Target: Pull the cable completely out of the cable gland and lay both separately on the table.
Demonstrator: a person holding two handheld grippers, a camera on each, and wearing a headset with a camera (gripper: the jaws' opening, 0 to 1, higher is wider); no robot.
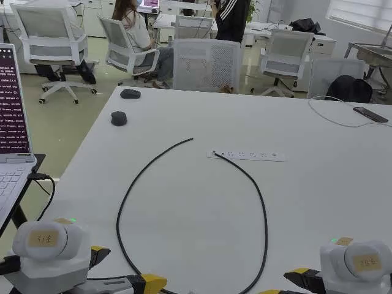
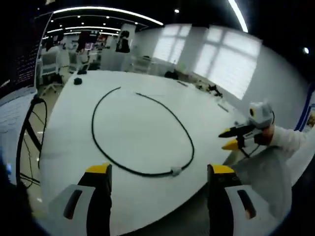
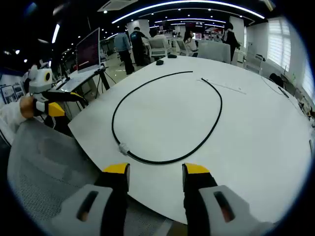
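Looking at a thin black cable looped wide on the table, both ends up by the white strip, with the small pale cable gland threaded on at the loop's far side from that strip. Holding left gripper and right gripper spread wide, gripping nothing. Probably light, limp and slick-jacketed, so best to pinch the gland's body with one, the cable just beside it with the other.

Open tabletop around looped cable

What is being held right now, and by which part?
Nothing. Both the left tongs and right tongs are open and empty; the cable, with the cable gland on it, lies on the table.
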